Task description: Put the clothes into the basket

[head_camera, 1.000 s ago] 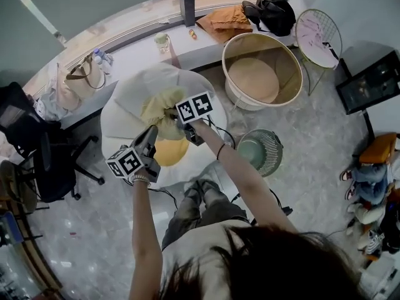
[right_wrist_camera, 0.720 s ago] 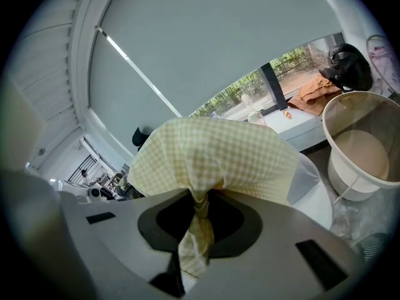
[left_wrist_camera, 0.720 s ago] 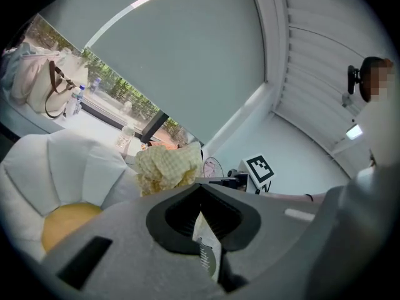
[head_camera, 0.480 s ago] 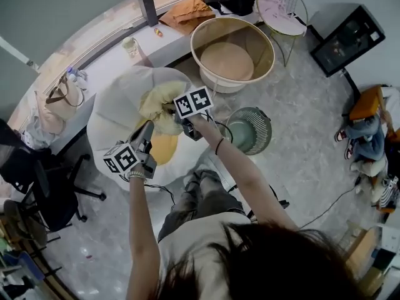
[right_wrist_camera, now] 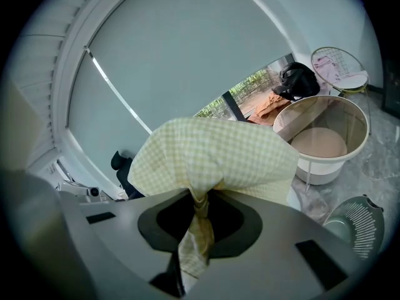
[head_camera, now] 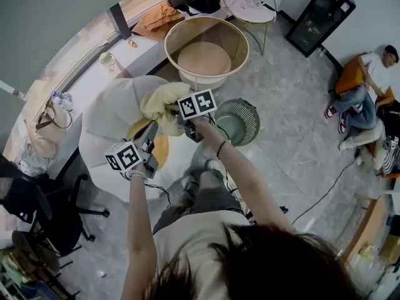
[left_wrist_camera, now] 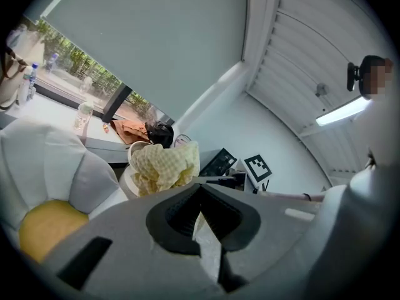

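The yellow checked cloth (right_wrist_camera: 212, 161) hangs bunched from the right gripper (right_wrist_camera: 199, 214), whose fingers pinch a twisted fold. It is over the white cushion seat (head_camera: 106, 114), with the basket (head_camera: 167, 42) at one o'clock. It looks light, limp and easy to snag, so a gathered fold is the best place to hold it. The left gripper (left_wrist_camera: 200, 195) has its fingers drawn to a slit, and a pale strip I can't identify sits between them.
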The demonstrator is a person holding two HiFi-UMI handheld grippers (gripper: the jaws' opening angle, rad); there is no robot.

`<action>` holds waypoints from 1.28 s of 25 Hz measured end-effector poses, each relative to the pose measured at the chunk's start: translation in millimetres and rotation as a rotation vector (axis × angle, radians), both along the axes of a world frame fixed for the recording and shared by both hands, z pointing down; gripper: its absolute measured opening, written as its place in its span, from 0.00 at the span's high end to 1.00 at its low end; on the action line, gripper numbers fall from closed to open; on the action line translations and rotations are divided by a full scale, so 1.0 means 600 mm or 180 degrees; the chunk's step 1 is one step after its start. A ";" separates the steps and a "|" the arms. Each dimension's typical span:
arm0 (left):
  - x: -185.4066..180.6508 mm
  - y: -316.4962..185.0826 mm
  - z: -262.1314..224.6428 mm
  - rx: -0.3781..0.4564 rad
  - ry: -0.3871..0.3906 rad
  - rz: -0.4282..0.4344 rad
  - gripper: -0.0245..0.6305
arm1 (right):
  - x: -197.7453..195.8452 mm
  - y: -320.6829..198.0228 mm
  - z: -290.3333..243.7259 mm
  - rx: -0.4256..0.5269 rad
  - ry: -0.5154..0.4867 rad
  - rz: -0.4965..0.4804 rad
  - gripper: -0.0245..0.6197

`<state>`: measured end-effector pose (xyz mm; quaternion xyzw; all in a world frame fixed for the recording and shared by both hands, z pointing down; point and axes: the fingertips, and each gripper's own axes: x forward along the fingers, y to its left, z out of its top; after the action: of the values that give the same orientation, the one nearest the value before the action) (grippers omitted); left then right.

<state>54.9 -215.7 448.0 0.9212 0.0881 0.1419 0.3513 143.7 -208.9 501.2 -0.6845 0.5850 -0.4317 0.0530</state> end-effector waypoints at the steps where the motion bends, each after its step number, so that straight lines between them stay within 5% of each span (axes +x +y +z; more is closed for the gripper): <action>1: 0.008 0.008 -0.003 0.0007 0.0011 0.0054 0.95 | 0.007 0.010 -0.003 0.0010 0.0009 0.0046 0.88; 12: 0.112 0.126 -0.020 0.0068 0.0060 0.0471 0.95 | 0.109 0.164 -0.006 0.0045 -0.0047 0.0524 0.88; 32: 0.280 0.363 -0.003 -0.0057 -0.0002 0.0827 0.95 | 0.266 0.418 0.036 -0.0165 -0.0146 0.0837 0.88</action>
<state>223.0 2.3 446.2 0.8988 0.2078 0.1858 0.3383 303.4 41.6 522.7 -0.7464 0.4776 -0.4515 0.1048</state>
